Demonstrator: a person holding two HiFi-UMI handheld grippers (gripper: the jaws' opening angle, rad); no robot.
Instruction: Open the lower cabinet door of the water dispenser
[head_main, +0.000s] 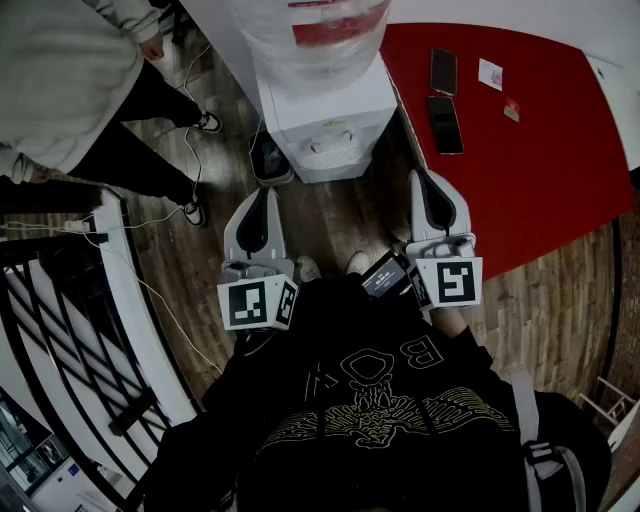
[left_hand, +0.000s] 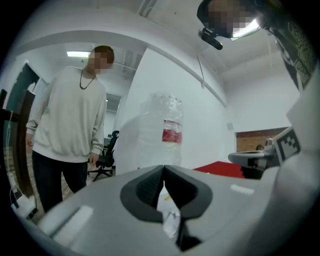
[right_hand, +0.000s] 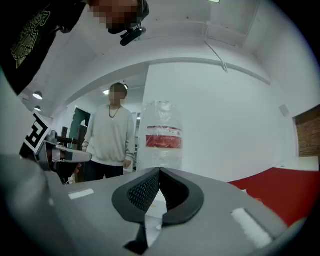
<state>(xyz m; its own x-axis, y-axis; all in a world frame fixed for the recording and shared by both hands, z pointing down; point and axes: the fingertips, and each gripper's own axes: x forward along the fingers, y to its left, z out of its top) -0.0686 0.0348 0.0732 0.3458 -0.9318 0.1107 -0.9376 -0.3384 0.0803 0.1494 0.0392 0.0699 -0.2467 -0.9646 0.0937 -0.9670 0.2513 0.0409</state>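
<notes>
Standing before the dispenser (head_main: 330, 125), I held both claws out level in front of me, side by side, pointed at its front and apart from it. My left claw (left_hand: 163, 169) was clenched, its dark ribbed pads meeting at the tips with nothing between them. My right claw (right_hand: 160, 171) was clenched the same way and just as empty. The marker cubes (head_main: 257, 303) sat at the near ends, close to my chest. The dispenser stood on the wooden floor (head_main: 350, 215) straight ahead, its white top and tap recess facing me, with the wrapped bottle (head_main: 315, 40) upright on it and a red label (right_hand: 163, 140) showing on the bottle's side. Its lower door was hidden from me: I looked down on the top from above, and in both claw views my own claw bodies covered the lower part. Just to the right of the dispenser lay the red worktop (head_main: 540, 130), with two dark phones (head_main: 445, 125) lying flat near its left edge, one behind the other, and a small card (head_main: 490, 73) farther right. To the left stood a person (head_main: 60, 80) in a pale sweatshirt and dark trousers, near the dispenser, with a white cable (head_main: 190, 110) trailing across the floor by the shoes. A black railing (head_main: 60, 330) ran along my left side.
</notes>
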